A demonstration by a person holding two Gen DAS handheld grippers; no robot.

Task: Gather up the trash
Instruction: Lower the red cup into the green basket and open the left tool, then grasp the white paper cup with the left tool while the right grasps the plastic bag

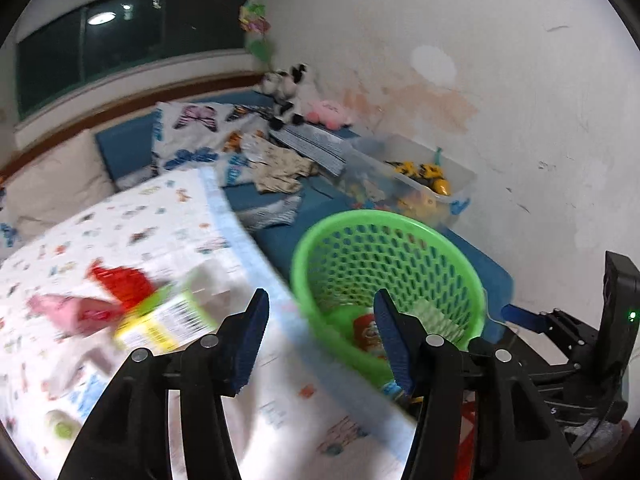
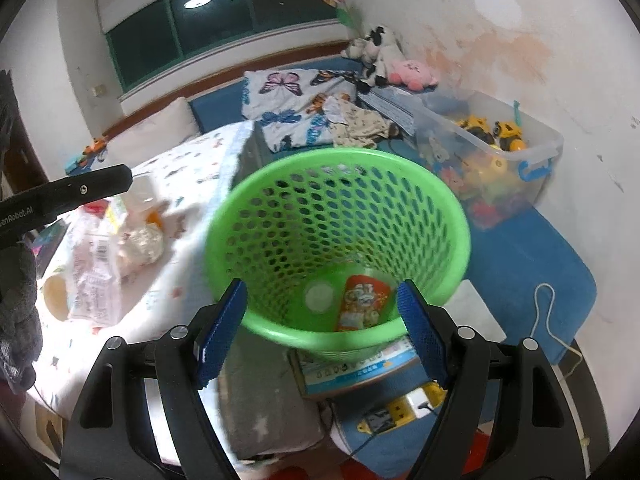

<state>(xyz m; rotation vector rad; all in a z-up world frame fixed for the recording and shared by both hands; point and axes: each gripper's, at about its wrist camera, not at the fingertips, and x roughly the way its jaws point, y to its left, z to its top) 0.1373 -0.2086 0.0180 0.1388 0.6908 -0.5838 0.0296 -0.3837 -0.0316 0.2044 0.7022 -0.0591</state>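
Gaping wide and empty, the right gripper (image 2: pixel 322 330) is held above the green basket (image 2: pixel 336 216); the left gripper (image 1: pixel 320 340), likewise wide and empty, is seen near wrappers (image 1: pixel 132 308) on the tabletop (image 1: pixel 120 232).

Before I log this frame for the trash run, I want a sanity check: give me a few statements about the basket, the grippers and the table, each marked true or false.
1. The green basket already holds an orange-red wrapper. True.
2. The right gripper is clamped on a wrapper. False: its jaws stand open with nothing between them.
3. The left gripper is open and empty. True.
4. The table has no litter on it. False: a barcoded carton and a red wrapper lie there.
5. The clear bin holds only clothes. False: it holds toys, including yellow trucks.
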